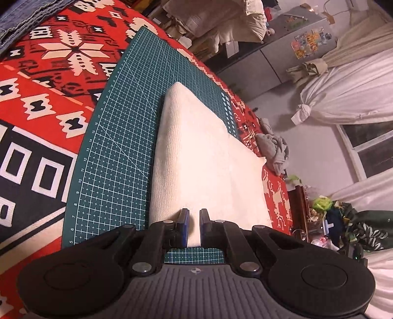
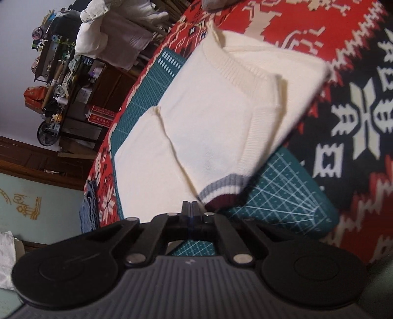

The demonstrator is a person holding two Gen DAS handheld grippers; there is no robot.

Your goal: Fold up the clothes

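A cream knit sweater lies folded on a green cutting mat. My left gripper pinches the sweater's near edge, with cream fabric filling the narrow gap between its blue pads. In the right wrist view the sweater shows its ribbed neckline and a sleeve ending in a grey and maroon striped cuff. My right gripper is shut on the fabric right beside that cuff. The sleeve looks raised off the mat and blurred.
The mat rests on a red, black and white patterned cloth. Denim fabric lies at the far left corner. A crumpled grey garment sits beyond the sweater. Cluttered shelves, a fridge and curtains surround the surface.
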